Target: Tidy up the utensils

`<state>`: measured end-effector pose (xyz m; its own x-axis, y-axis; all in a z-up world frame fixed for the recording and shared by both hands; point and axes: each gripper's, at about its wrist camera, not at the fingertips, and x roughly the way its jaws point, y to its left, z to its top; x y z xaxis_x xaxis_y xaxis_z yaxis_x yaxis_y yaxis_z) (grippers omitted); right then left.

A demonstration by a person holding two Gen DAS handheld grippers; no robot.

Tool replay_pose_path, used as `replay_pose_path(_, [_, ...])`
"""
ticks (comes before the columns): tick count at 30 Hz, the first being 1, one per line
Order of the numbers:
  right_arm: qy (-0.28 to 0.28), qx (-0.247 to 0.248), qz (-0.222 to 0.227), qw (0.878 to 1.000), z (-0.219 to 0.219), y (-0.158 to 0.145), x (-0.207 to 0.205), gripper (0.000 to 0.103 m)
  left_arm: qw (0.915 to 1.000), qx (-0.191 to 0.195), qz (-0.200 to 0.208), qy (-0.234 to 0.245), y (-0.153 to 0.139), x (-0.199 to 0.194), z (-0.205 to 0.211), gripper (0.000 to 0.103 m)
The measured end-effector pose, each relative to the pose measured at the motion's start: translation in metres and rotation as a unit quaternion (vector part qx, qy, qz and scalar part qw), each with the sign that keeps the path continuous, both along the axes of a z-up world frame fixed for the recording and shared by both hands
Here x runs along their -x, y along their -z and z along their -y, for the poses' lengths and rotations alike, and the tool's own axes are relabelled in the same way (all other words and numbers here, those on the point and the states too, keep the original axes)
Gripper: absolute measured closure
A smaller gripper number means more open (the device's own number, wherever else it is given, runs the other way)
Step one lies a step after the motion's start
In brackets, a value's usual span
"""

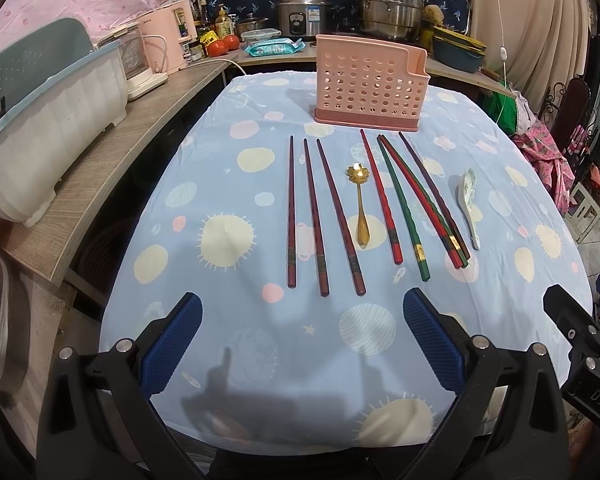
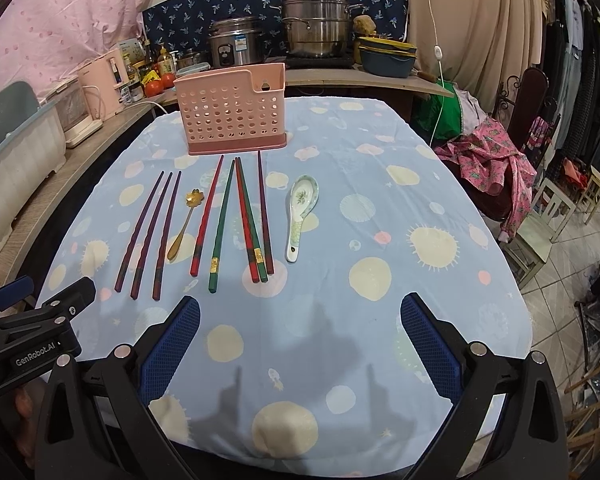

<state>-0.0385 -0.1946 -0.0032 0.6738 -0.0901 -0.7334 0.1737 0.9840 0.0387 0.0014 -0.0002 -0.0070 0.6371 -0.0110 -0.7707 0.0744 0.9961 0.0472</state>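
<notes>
Utensils lie in a row on the blue patterned tablecloth (image 1: 260,380) in front of you, and the one container meant for them, the pink perforated holder (image 1: 370,82), stands upright at the far side of the cloth, just behind the chopstick tips; whether anything sits inside it you cannot tell, since only holes and light show through its wall. From your left to your right the row runs: three dark maroon chopsticks (image 1: 318,216), a gold spoon (image 1: 361,204) with a flower-shaped bowl, a red chopstick (image 1: 382,196), a green chopstick (image 1: 402,208), a tight bundle of red, green and purple chopsticks (image 1: 432,200) crossing near their thick ends, and a white ceramic spoon (image 2: 300,216) with a green floral print. Your left gripper (image 1: 302,344) hovers above the near edge of the cloth with its blue pads wide apart and nothing between them; your right gripper (image 2: 300,346) does the same. In the right wrist view the left tool's body reads "GenRobot.AI"; in the left wrist view the right tool shows only "DAS", cut off at the frame edge. Behind the table, a rice cooker (image 2: 236,46) carries a blue label too small to read, beside a stacked steel steamer (image 2: 316,22). The gold bands on the chopsticks bear marks you cannot make out.
</notes>
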Motion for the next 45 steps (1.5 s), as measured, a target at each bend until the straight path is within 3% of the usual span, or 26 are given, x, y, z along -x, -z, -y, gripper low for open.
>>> replay_pose_path(45, [-0.001, -0.004, 0.0, 1.0, -0.003, -0.001, -0.001, 0.007, 1.0, 0.003, -0.002, -0.002, -0.002, 0.0, -0.012, 0.007])
